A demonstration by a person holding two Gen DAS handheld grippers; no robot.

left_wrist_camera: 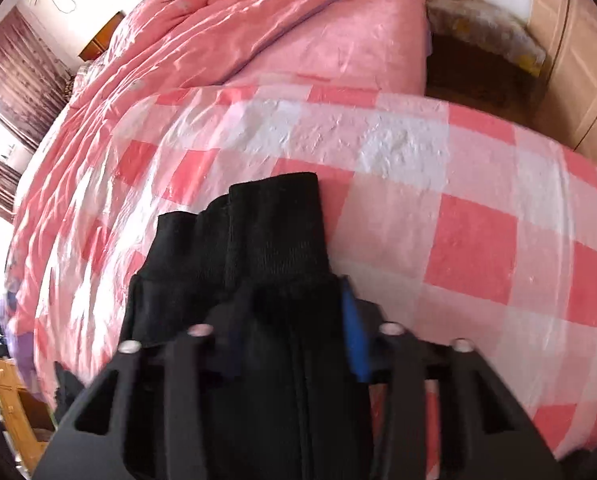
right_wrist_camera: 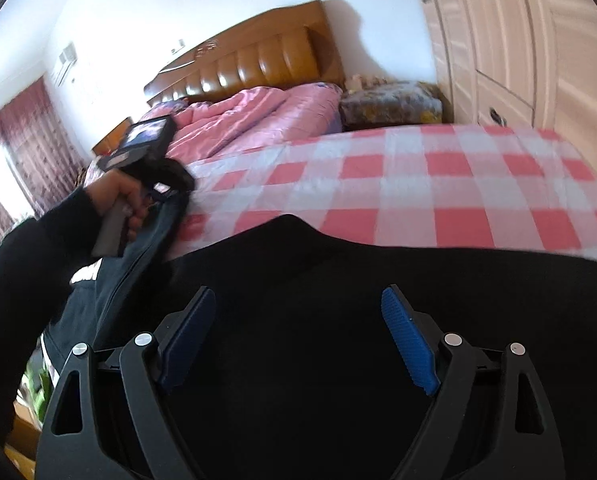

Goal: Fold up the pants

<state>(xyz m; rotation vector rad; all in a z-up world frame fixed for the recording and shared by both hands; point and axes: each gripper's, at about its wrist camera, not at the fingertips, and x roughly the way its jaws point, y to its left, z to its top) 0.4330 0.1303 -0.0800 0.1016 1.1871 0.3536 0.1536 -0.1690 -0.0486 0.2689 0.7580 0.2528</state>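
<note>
Pink-checked bedsheet (left_wrist_camera: 478, 240) fills our frames; our left gripper (left_wrist_camera: 294, 332) pinches the black knit pants (left_wrist_camera: 274, 232), our right gripper (right_wrist_camera: 298, 336) spreads wide above them.

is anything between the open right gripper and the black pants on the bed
Nothing visible. The right gripper is open directly over the black pants on the checkered sheet, with no object between. The left gripper is off to the left, shut on the pants cuffs.
</note>
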